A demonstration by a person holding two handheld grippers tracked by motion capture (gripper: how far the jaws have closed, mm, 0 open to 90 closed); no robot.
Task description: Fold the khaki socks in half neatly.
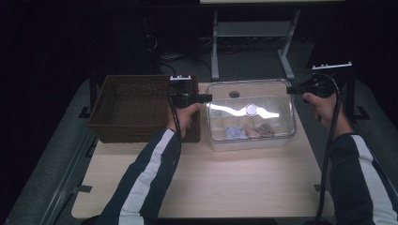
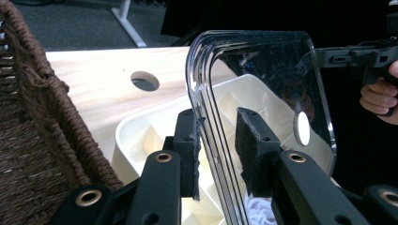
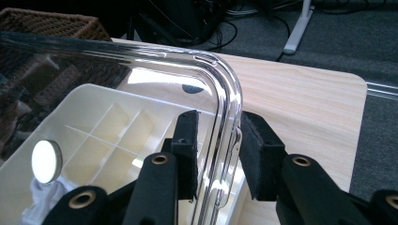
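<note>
A clear plastic lid (image 1: 248, 101) with a white round disc (image 1: 251, 109) hangs just over a clear box (image 1: 253, 140) with dividers in the middle of the table. Crumpled white and tan items (image 1: 248, 131) lie in the box. My left gripper (image 1: 209, 97) is at the lid's left edge. In the left gripper view the lid rim (image 2: 206, 84) passes between the jaws (image 2: 216, 126), with a gap to one pad (image 2: 256, 150). My right gripper (image 1: 290, 89) is at the lid's right edge. In the right gripper view its pads (image 3: 185, 140) close on the rim (image 3: 227, 93).
A brown wicker basket (image 1: 136, 108) stands directly left of the box, against my left hand. A cable hole (image 1: 234, 94) sits in the tabletop behind the box. Bare light wood table (image 1: 234, 178) stretches in front. Desk legs (image 1: 215, 47) stand on the floor beyond.
</note>
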